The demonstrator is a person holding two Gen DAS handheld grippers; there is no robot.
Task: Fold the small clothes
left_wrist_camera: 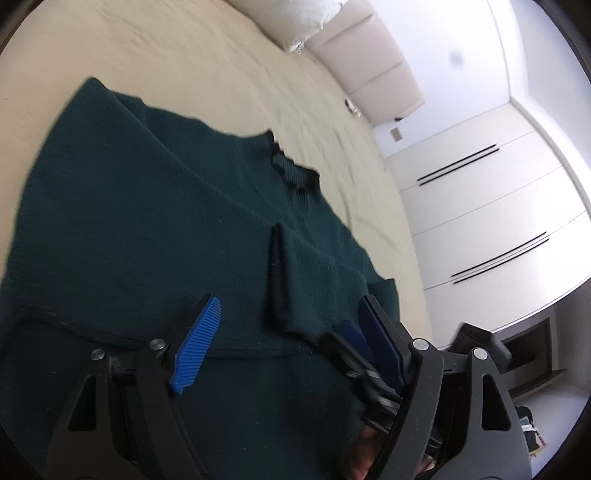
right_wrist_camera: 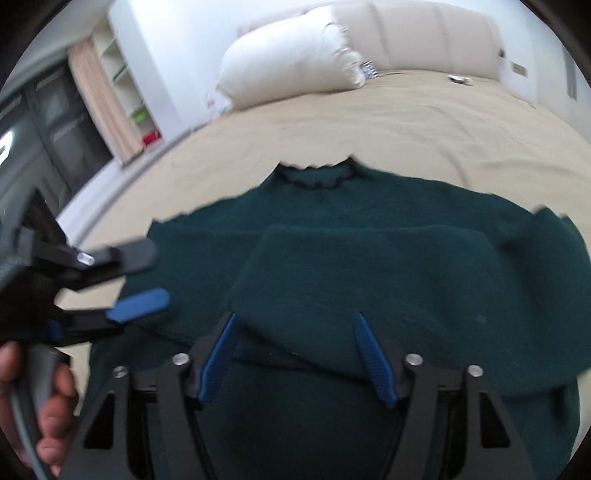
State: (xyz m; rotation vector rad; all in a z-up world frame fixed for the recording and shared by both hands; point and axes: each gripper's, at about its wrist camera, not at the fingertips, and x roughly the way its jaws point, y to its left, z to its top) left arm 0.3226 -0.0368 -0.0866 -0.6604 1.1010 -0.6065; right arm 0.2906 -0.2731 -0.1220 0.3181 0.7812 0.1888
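A dark green sweater [right_wrist_camera: 369, 266] lies flat on the beige bed [right_wrist_camera: 406, 122], its ruffled collar [right_wrist_camera: 317, 177] pointing toward the pillow. A folded-over part of it [right_wrist_camera: 351, 280] rests on the body. My right gripper [right_wrist_camera: 295, 354] hangs open just over the near edge of that fold; its blue pads do not press the cloth. My left gripper [right_wrist_camera: 144, 280] comes in from the left edge of the sweater, open, held by a hand [right_wrist_camera: 40, 406]. In the left wrist view the left gripper [left_wrist_camera: 291, 332] stands open above the sweater [left_wrist_camera: 147, 229], near a raised crease [left_wrist_camera: 277, 273].
A white pillow [right_wrist_camera: 288, 66] and a padded headboard [right_wrist_camera: 424, 33] sit at the far end of the bed. White wardrobe doors [left_wrist_camera: 480, 192] stand to one side. Open shelves and a curtain [right_wrist_camera: 110, 96] are on the other side.
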